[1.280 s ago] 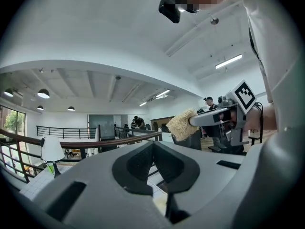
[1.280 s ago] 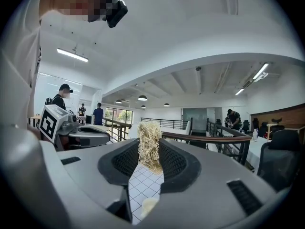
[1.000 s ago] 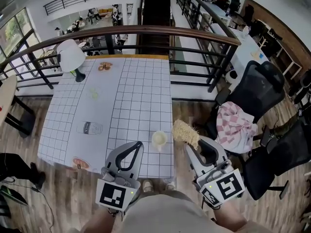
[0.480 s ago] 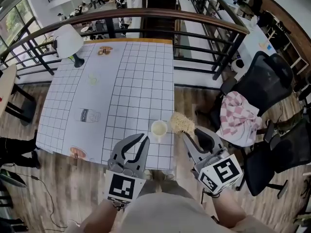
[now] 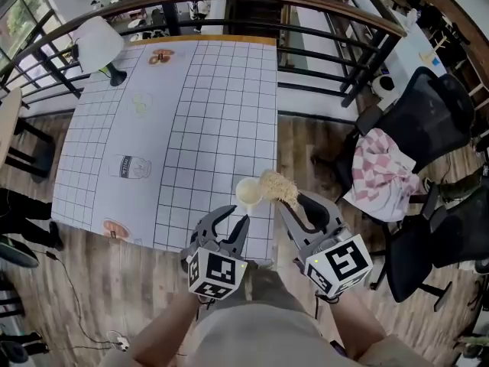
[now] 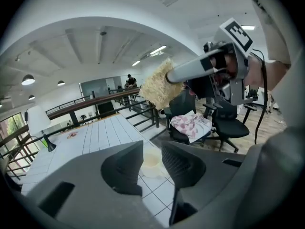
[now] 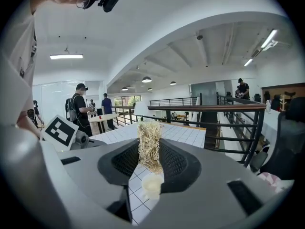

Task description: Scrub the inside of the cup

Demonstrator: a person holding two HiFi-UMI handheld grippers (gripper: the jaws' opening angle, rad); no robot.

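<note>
A small pale cup [image 5: 247,192] stands upright near the front right edge of the grid-patterned table [image 5: 199,113]. My right gripper [image 5: 293,205] is shut on a straw-coloured fibre scrubber [image 5: 279,185], whose tuft hangs just right of the cup's rim. In the right gripper view the scrubber [image 7: 150,146] is pinched between the jaws, with the cup [image 7: 152,185] below it. My left gripper [image 5: 231,219] has just been opening and is open a little short of the cup, nothing between its jaws. In the left gripper view the cup [image 6: 151,162] shows beyond the gap.
A white lamp [image 5: 98,41] stands at the table's far left corner. A dark railing [image 5: 328,21] runs behind the table. An office chair with a checked cloth [image 5: 377,179] is to the right. The cup sits close to the table's front edge.
Both grippers have come down and forward toward the cup. The left jaws went from shut to open. The scrubber now sits beside the cup's rim.
</note>
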